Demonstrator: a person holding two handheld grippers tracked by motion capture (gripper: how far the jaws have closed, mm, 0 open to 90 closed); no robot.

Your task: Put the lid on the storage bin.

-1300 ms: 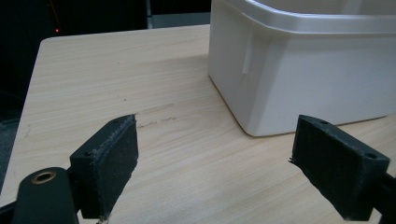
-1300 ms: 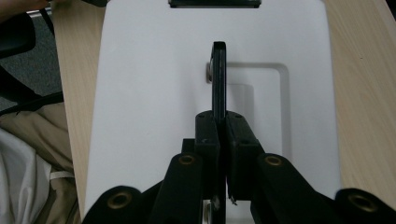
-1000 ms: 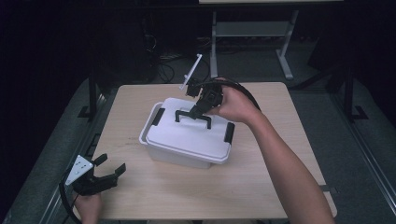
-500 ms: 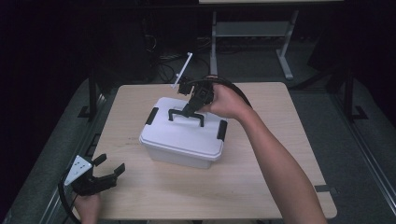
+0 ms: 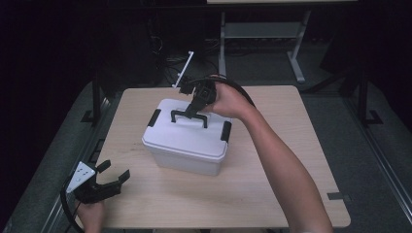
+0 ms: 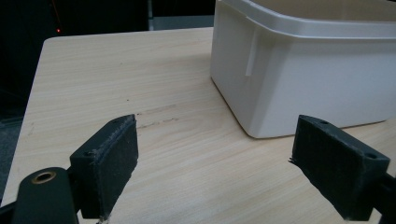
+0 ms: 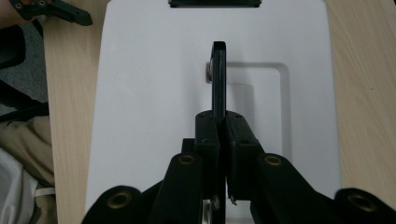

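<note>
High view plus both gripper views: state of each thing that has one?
white box: lid on, resting on the table
black handle: raised upright, clamped
side latches: down against the lid
right gripper: fingers shut on the black handle
left gripper: fingers open, holding nothing, low over the table's near left corner

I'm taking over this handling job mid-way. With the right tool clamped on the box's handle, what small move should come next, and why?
Probably lift gently: the right tool is shut on the raised black handle of the white box, both side latches look closed, and the left tool waits open, apart from it.
</note>
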